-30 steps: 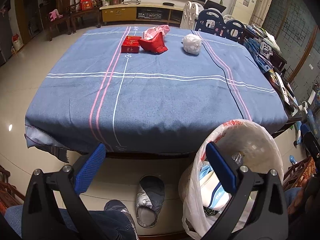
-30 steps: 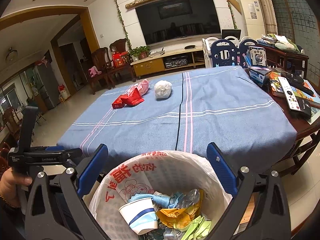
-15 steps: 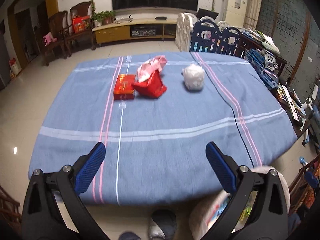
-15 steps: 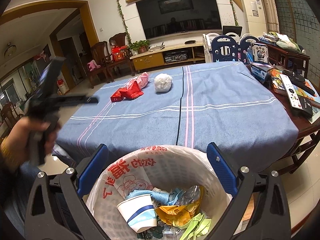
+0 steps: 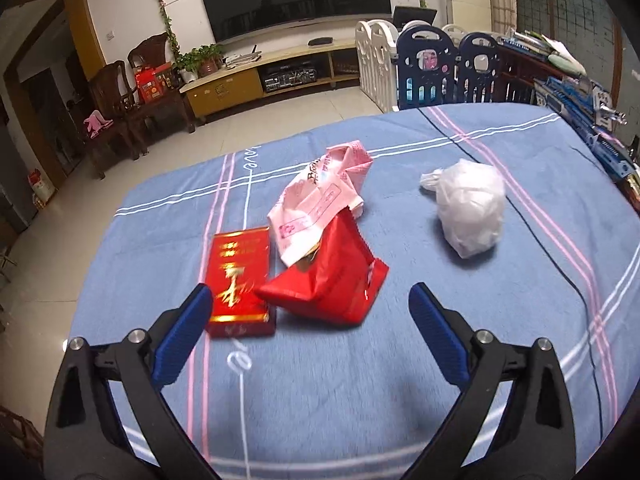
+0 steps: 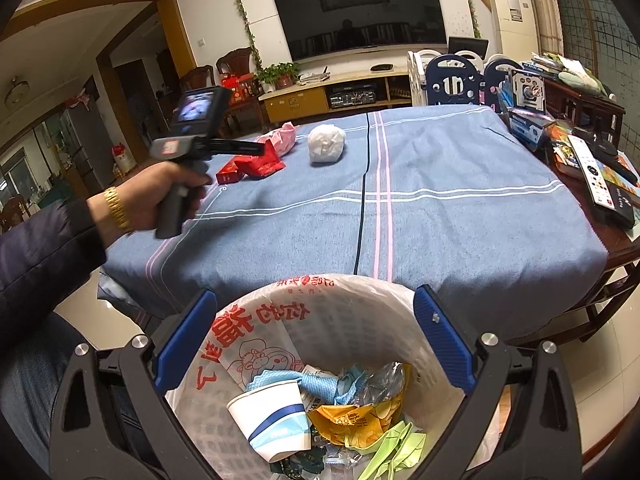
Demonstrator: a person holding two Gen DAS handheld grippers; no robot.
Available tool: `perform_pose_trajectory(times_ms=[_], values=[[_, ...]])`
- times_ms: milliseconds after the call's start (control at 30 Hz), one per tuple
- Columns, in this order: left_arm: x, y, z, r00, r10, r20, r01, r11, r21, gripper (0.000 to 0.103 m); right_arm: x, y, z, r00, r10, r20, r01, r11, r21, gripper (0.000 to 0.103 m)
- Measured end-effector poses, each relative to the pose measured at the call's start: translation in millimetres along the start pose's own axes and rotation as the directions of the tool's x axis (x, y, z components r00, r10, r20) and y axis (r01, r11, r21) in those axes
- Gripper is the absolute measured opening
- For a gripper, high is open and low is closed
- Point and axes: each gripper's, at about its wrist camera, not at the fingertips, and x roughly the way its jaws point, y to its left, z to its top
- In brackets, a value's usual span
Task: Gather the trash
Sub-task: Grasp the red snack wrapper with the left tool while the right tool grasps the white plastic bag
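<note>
On the blue tablecloth [image 5: 400, 380] lie a flat red box [image 5: 239, 276], a red wrapper [image 5: 332, 280] with a pink bag [image 5: 320, 204] on it, and a white balled-up plastic bag [image 5: 470, 208]. My left gripper [image 5: 308, 332] is open and empty, hovering just in front of the red wrapper and box. My right gripper [image 6: 314, 344] is open and empty above the trash bin lined with a white bag [image 6: 320, 332], which holds a paper cup [image 6: 272, 420] and wrappers. The same trash pile shows in the right wrist view [image 6: 260, 164], with the left gripper's handle [image 6: 180, 184] beside it.
Remote controls and books [image 6: 596, 172] lie on the bare table edge at the right. A blue and white play fence [image 5: 432, 68], a TV cabinet [image 5: 276, 76] and wooden chairs [image 5: 120, 100] stand beyond the table.
My left gripper has risen from below the table edge and moved forward over the cloth to the red trash. The right gripper has stayed over the bin.
</note>
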Motion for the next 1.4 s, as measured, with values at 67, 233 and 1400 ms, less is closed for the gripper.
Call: perform_pose_trajectory(times_ms=[67, 233, 1400], values=[[16.9, -2.9, 4.1, 0.999, -0.034, -0.037, 0.034, 0.999, 0.002, 0.067, 3.3, -1.5, -0.2, 1.000, 0.003, -0.008, -0.003, 1.000, 0.006, 0.097], [25.3, 1.5, -4.3, 0.987, -0.136, -0.080, 0.136, 0.991, -0.008, 0.012, 11.6, -3.4, -0.3, 1.000, 0.015, -0.027, -0.015, 1.000, 0.020, 0.097], [-190.0, 105.5, -83.5, 0.968, -0.226, 0.109, 0.250, 0.908, -0.335, 0.005, 354.0, 18.1, 215.7, 0.902, -0.342, -0.265, 0.317, 0.939, -0.134, 0.058]])
